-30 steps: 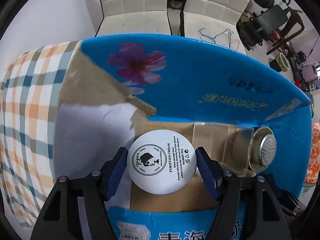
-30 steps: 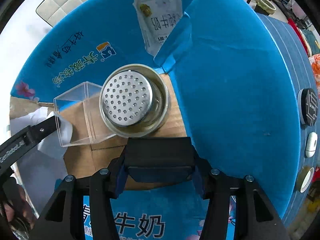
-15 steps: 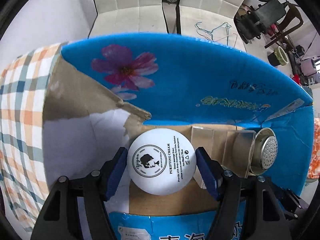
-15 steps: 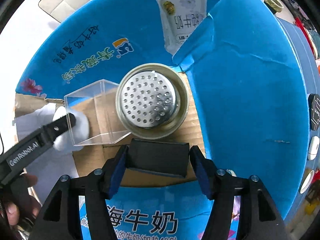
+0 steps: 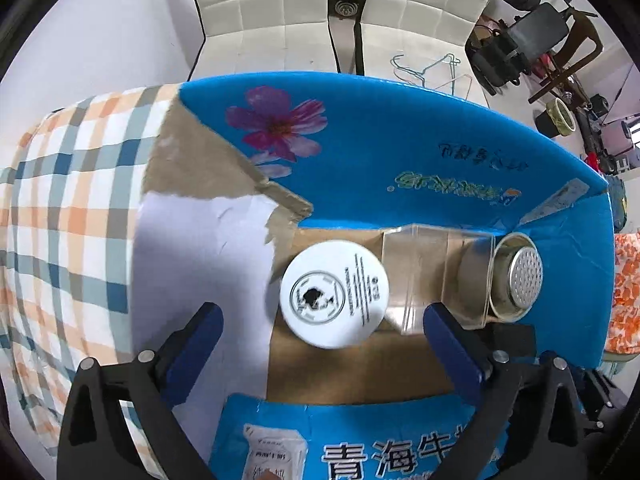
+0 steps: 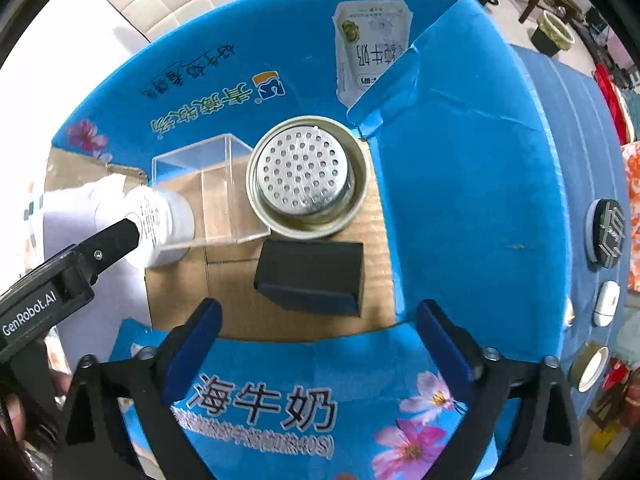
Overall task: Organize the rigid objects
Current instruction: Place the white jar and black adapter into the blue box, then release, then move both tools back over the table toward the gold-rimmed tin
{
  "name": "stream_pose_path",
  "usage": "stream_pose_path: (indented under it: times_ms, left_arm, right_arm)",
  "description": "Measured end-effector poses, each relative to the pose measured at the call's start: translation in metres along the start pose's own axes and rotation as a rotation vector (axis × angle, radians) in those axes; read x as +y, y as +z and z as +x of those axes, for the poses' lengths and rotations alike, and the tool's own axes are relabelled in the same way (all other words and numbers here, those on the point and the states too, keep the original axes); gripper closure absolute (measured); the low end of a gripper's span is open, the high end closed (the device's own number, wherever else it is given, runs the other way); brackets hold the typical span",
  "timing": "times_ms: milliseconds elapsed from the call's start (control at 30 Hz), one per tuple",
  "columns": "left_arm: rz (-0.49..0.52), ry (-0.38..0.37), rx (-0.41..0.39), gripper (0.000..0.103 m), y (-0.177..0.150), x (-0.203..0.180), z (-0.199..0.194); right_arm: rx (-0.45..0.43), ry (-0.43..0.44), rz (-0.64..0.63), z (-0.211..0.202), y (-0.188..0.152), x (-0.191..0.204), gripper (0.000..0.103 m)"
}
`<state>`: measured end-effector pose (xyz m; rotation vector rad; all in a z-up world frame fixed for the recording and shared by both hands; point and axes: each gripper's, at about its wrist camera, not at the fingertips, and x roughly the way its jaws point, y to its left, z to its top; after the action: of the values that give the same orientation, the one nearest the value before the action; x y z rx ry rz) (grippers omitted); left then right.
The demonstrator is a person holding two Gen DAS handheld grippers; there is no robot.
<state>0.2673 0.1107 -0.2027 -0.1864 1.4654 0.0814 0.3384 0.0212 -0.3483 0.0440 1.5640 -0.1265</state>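
Four rigid items sit on the brown cardboard floor of the blue milk carton box [image 6: 472, 184]: a white cream jar [image 5: 334, 294], a clear plastic box [image 6: 208, 192], a perforated metal strainer cup [image 6: 306, 178] and a black block [image 6: 312, 276]; the jar stands at the left end, touching or just beside the clear plastic box; the strainer cup stands at the right of the clear box, in the box's far right corner; the black block lies just in front of the strainer cup, near the front flap. The left gripper [image 5: 320, 344] has its jaws spread wide, with the jar lying free ahead of and between the blue pads, touching neither; the right gripper [image 6: 318, 336] is likewise spread wide and holds nothing, with the black block lying ahead of its fingertips. A checked cloth [image 5: 60, 208] covers the surface left of the box.
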Motion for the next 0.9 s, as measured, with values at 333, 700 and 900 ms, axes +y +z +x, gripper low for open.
stream_pose_path:
  times_ms: [333, 700, 900]
  left_arm:
    - [0.059, 0.083, -0.078, 0.000, -0.052, -0.003, -0.032]
    - [0.066, 0.112, -0.219, 0.000, -0.101, -0.011, -0.111]
    - [0.066, 0.109, -0.282, 0.000, -0.126, -0.027, -0.155]
  right_arm:
    - [-0.132, -0.041, -0.144, -0.051, -0.058, 0.019, 0.000]
    - [-0.236, 0.041, -0.173, -0.136, -0.109, -0.008, 0.000]
    - [-0.301, 0.084, -0.192, -0.184, -0.132, -0.024, 0.000]
